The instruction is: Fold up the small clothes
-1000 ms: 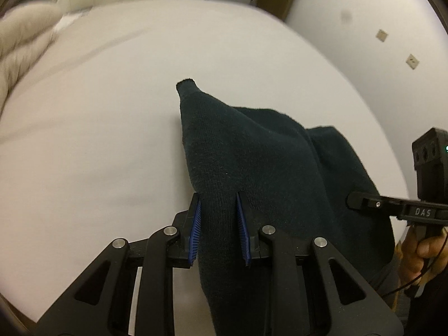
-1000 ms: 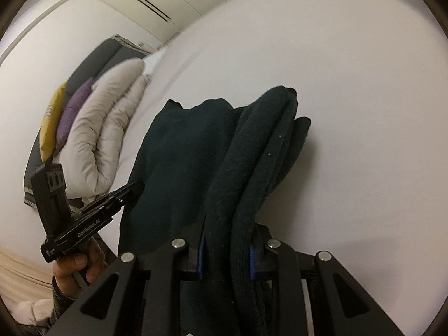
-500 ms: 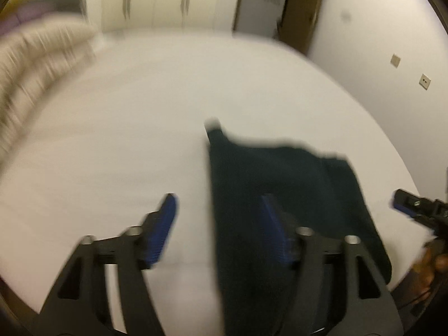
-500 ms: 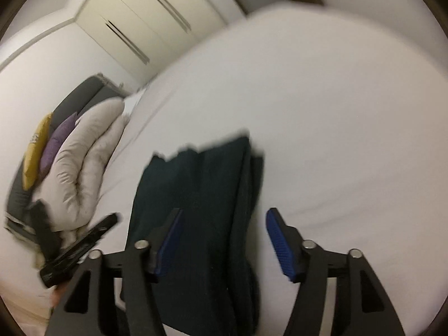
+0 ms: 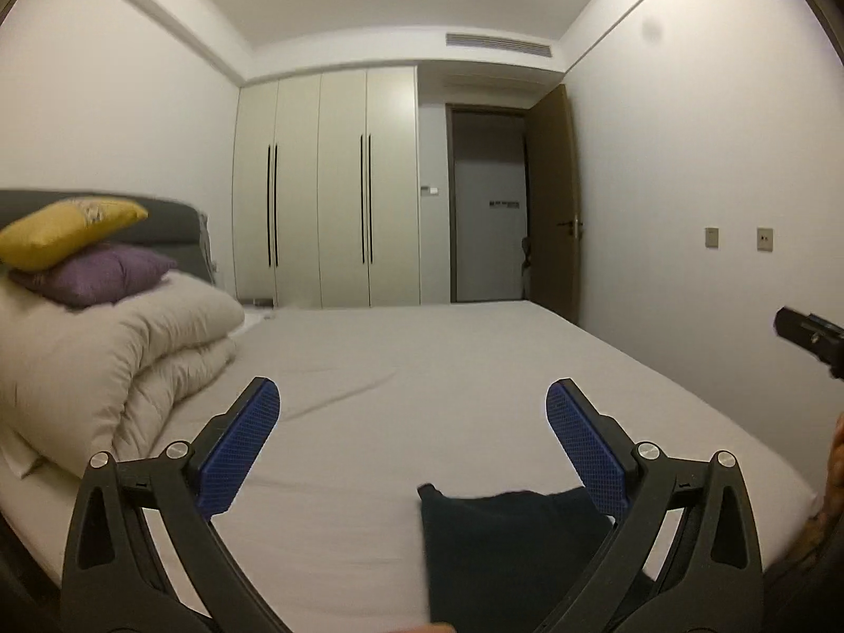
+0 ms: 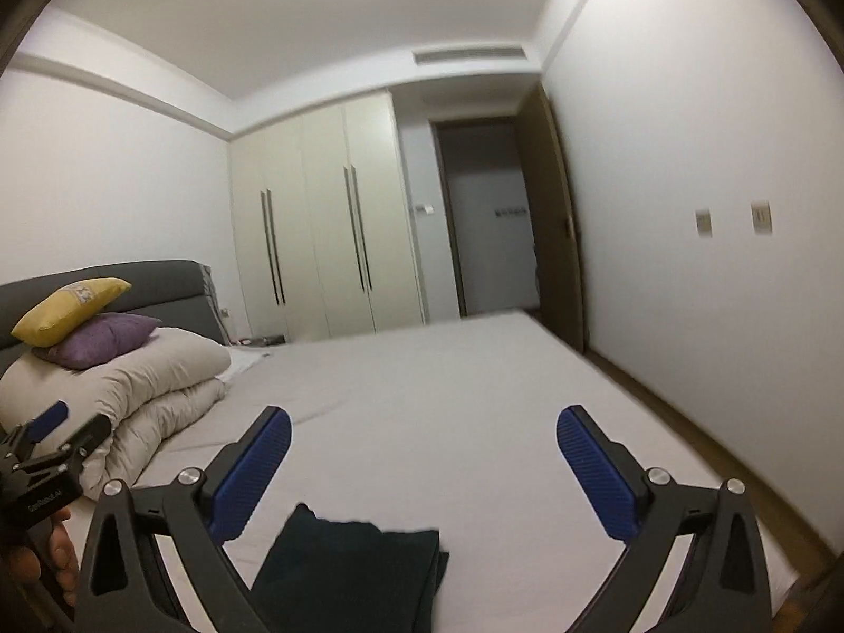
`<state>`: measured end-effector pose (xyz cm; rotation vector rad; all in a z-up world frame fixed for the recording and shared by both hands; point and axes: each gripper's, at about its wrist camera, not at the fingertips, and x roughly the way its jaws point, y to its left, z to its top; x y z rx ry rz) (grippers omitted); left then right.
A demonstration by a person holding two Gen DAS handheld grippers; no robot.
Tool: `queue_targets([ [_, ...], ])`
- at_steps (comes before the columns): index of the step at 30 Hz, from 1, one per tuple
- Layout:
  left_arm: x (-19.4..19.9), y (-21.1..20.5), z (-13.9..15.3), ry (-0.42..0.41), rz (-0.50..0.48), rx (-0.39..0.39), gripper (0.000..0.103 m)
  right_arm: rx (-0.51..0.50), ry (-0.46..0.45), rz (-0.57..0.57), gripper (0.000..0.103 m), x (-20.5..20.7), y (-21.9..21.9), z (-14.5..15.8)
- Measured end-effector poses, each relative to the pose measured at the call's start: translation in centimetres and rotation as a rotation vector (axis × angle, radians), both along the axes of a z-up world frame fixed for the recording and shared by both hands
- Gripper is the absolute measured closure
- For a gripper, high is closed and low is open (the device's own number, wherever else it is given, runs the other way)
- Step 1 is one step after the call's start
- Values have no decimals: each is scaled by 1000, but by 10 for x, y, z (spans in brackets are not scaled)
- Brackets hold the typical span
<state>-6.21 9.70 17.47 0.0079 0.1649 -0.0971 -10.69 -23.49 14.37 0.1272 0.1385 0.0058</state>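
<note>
The dark green folded fleece garment (image 5: 506,548) is lying flat on the near end of the pale grey bedsheet (image 5: 422,380), low in both wrist views, with nothing gripping it. We are holding the left gripper (image 5: 412,440) above it; its jaws have just been opening and are now standing wide, blue ribbed pads (image 5: 240,451) well apart, nothing between them. We are holding the right gripper (image 6: 422,467) the same way, jaws just opened wide and empty, the garment beneath. Toward the headboard, a folded cream duvet (image 5: 111,358) is carrying a purple cushion (image 5: 100,274) and a yellow cushion (image 5: 63,232). Beyond the bed, cream wardrobe doors (image 5: 327,200) and an open brown door (image 5: 554,200) are facing us.
</note>
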Motion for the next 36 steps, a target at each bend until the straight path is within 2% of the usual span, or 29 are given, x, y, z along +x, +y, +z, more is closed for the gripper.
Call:
queue_targets([
  [3,5,2,7,91,9,-6,0,-26,84,32,0,-7,6,7],
  [6,-12,5,9,159,11,5,0,-24,194,7,0,-3,12,-3],
  [8,-12,7,0,209,-7,-14,0,1,262,0,0,2,13,-14],
  [10,7,0,-34,243,-6,-16,0,28,319,1,0,7,14,-29],
  [12,25,-9,-63,262,23,31,0,42,378,-8,0,17,17,-43],
  [14,23,-15,-73,278,64,100,0,58,409,-4,0,21,20,-53],
  [15,26,-23,-90,293,76,117,0,62,424,-4,0,24,22,-57],
  [20,46,-36,-127,384,111,145,0,62,491,-7,0,35,29,-77],
  [24,72,-38,-160,541,80,110,0,43,542,-8,0,40,33,-91],
  [26,78,-39,-173,589,78,90,0,40,569,-7,0,43,34,-97],
  [33,97,-36,-204,692,68,39,0,39,644,2,0,51,41,-114],
  [36,97,-38,-204,699,69,35,0,32,651,9,0,53,45,-117],
])
